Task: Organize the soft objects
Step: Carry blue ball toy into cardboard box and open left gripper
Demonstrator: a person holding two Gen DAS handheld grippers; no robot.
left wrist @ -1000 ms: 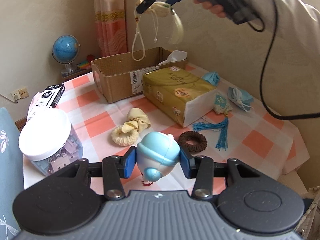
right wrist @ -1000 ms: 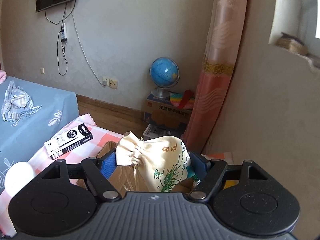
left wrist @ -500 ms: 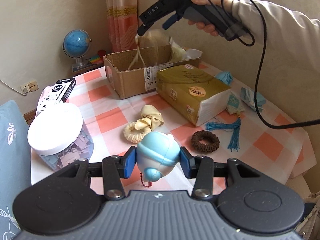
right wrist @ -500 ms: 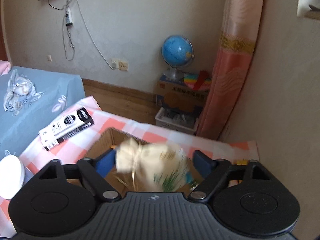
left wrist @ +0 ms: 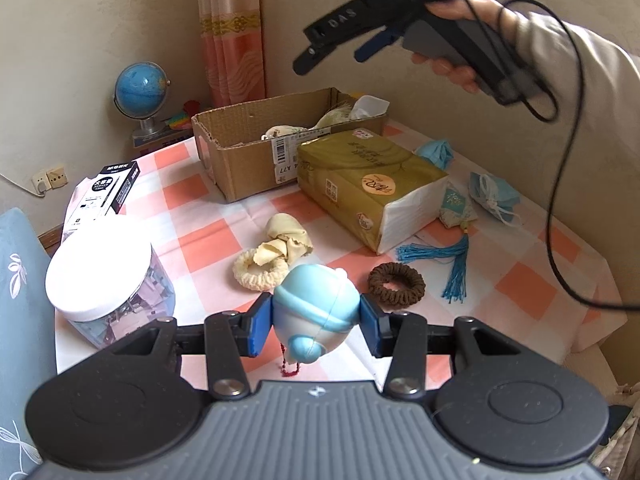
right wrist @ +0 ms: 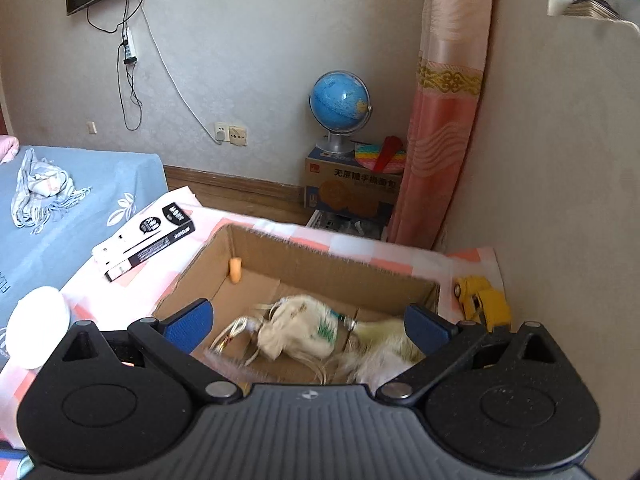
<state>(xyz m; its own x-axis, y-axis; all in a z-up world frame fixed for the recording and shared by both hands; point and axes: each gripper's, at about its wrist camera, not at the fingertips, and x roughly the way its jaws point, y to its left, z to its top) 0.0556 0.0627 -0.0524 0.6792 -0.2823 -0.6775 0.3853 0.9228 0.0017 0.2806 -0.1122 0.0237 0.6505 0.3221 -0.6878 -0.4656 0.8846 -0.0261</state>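
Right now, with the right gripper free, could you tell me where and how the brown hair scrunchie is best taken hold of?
The brown hair scrunchie lies flat on the checked tablecloth, a soft ring with an open middle. Probably best to come straight down from above and pinch one side of the band, one finger in the hole and one outside. Its right arc looks freest, away from the left gripper holding the blue toy.

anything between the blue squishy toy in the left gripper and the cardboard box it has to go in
Nothing blocks the way through the air. The left gripper holds the blue toy above the table; the cream scrunchie and tissue pack lie low before the cardboard box. The open right gripper hovers above it.
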